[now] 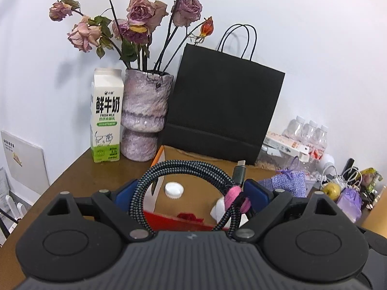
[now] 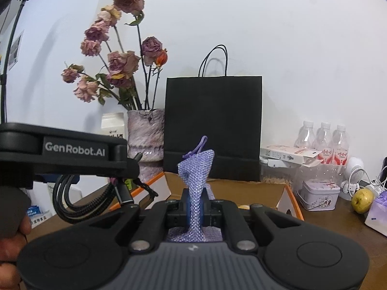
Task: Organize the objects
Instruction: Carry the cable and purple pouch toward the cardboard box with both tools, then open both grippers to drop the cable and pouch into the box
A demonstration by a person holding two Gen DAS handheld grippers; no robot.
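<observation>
Left claw [image 1: 191,193] loosely brackets a coiled black braided cable [image 1: 183,169]; right claw [image 2: 196,201] pinches a lilac mesh pouch [image 2: 197,169]. The springy coil could slip out.

Each handheld gripper is matte black plastic with a ribbed dark grey centre panel bearing a small pale logo. The left gripper [image 1: 191,194] has 2 round raised discs, silver pivot screws and blue finger pads [image 1: 256,194]. From the right gripper [image 2: 197,201], white "GenRobot.AI" lettering [image 2: 75,149] shows on its neighbour's side. Bare fingertips [image 2: 23,226] appear beside it.
</observation>
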